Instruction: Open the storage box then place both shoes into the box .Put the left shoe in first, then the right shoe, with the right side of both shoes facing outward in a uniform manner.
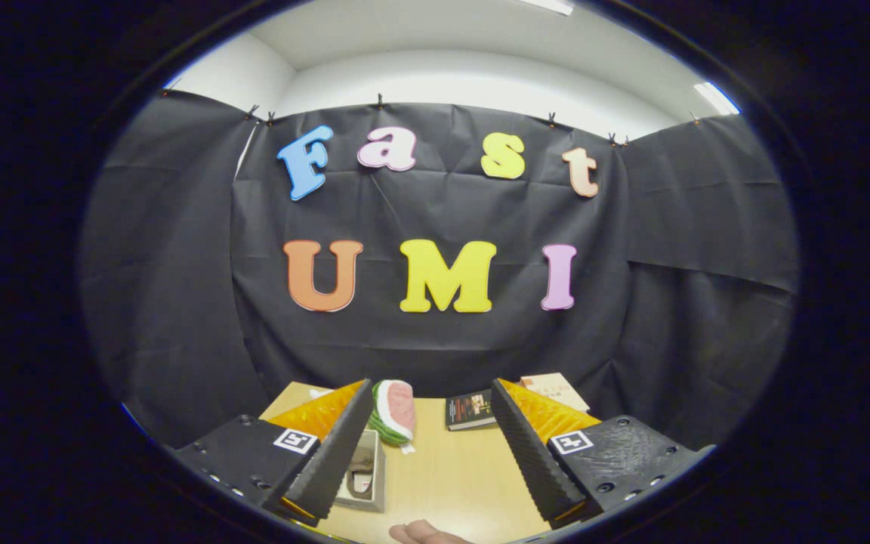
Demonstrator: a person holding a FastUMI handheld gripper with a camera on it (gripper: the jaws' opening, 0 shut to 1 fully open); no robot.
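My gripper is held high above the wooden table with its two black ribbed fingers wide apart and nothing between them. Just inside the left finger, a pale storage box sits on the table with a brownish shoe lying in it. The left finger hides part of the box.
A watermelon-slice plush lies beyond the box near the table's far edge. A dark book and a tan book rest at the back right. A fingertip of a person's hand shows at the near edge. Black cloth walls surround the table.
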